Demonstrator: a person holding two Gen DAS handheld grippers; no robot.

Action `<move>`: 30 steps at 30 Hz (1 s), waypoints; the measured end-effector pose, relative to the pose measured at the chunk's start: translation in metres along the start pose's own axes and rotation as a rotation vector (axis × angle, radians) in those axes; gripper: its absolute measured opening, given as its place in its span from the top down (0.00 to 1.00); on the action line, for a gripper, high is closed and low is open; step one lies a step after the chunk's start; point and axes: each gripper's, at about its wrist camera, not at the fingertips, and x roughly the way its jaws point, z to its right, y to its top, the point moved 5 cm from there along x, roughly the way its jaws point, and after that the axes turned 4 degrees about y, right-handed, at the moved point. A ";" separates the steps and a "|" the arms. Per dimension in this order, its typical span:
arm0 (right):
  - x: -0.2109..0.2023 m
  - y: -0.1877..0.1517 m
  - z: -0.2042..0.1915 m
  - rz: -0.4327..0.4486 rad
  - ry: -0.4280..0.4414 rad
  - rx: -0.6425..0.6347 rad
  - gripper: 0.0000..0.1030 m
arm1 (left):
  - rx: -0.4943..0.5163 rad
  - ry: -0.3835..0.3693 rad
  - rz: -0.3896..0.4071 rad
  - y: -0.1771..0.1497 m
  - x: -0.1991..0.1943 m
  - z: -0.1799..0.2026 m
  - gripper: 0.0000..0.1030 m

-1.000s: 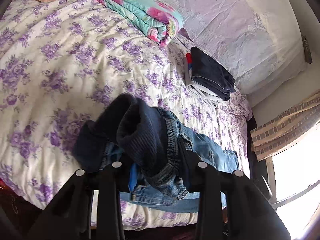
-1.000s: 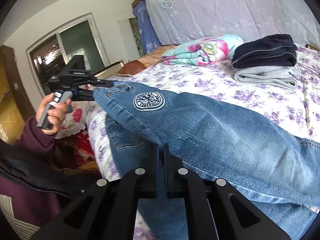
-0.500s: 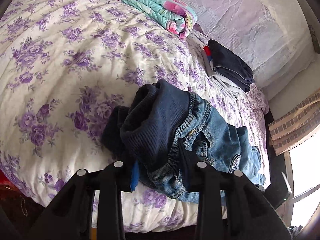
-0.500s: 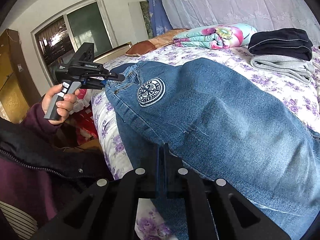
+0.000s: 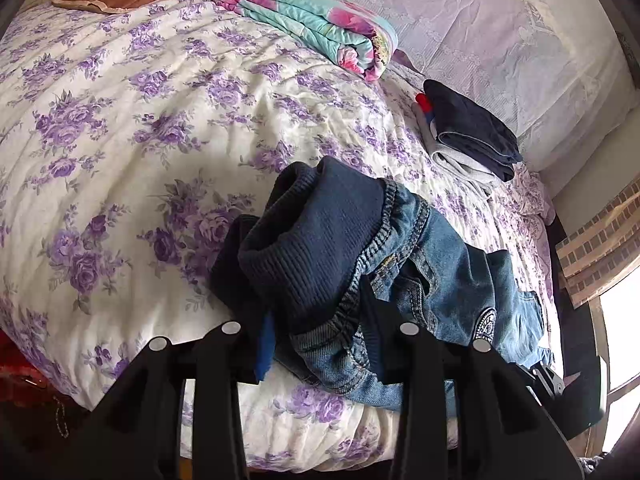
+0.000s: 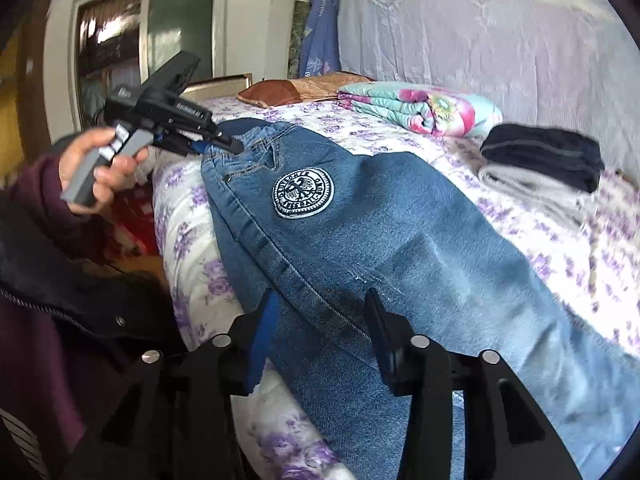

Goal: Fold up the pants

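Here, a pair of child-sized denim pants (image 6: 392,248) is seen spread along the near edge of a bed (image 5: 120,128) covered in a purple-flowered quilt. The waistband (image 5: 320,248), with its dark ribbed lining turned outward, is pinched between the narrowed fingers of the left gripper (image 5: 316,344), apparently so that the top of the garment is anchored while the legs are laid out. The right gripper (image 6: 316,332) is held with its fingers parted on either side of the side seam, below the round embroidered patch (image 6: 303,194); nothing is clamped by it, and the denim merely passes between them. The fabric lies fairly flat but unfolded, so the fold proper is judged not yet begun. Beyond the pants, toward the curtained wall, a stack of folded clothes (image 6: 544,164) and a folded floral blanket (image 6: 420,108) are set aside, well apart from the work.
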 end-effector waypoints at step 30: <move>-0.123 -0.033 0.112 0.172 -0.274 0.458 0.13 | 0.190 -0.095 0.004 -0.043 -0.067 0.075 0.53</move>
